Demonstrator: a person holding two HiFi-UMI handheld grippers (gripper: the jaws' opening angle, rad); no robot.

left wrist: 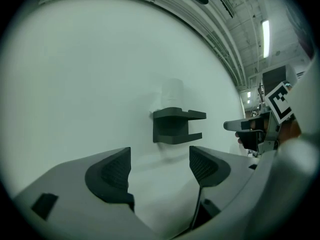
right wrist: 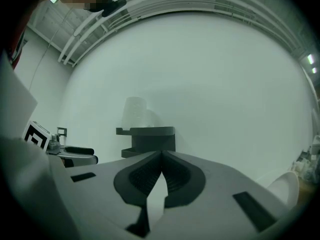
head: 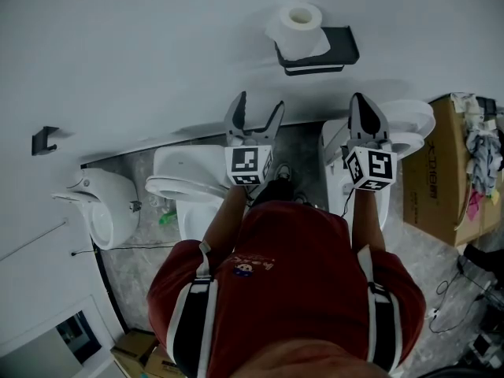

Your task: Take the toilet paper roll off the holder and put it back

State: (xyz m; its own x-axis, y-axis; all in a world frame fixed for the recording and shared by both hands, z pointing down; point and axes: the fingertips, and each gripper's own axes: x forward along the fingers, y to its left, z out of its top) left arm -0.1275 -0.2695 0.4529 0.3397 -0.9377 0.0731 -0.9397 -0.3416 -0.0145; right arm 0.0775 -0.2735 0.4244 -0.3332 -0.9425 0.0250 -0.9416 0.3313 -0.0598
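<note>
A white toilet paper roll (head: 297, 28) stands upright on top of a black wall holder (head: 319, 52) on the white wall. It shows faintly above the holder (left wrist: 175, 125) in the left gripper view as a pale roll (left wrist: 172, 92), and above the holder (right wrist: 147, 138) in the right gripper view as a pale roll (right wrist: 134, 113). My left gripper (head: 253, 115) is open and empty, below and left of the holder. My right gripper (head: 367, 110) is shut with nothing in it, below and right of the holder. Neither touches the roll.
Two white toilets (head: 191, 181) (head: 409, 128) stand against the wall below the grippers. A urinal (head: 102, 207) is at the left. A cardboard box (head: 457, 172) with rags is at the right. A small black bracket (head: 43, 139) hangs on the wall far left.
</note>
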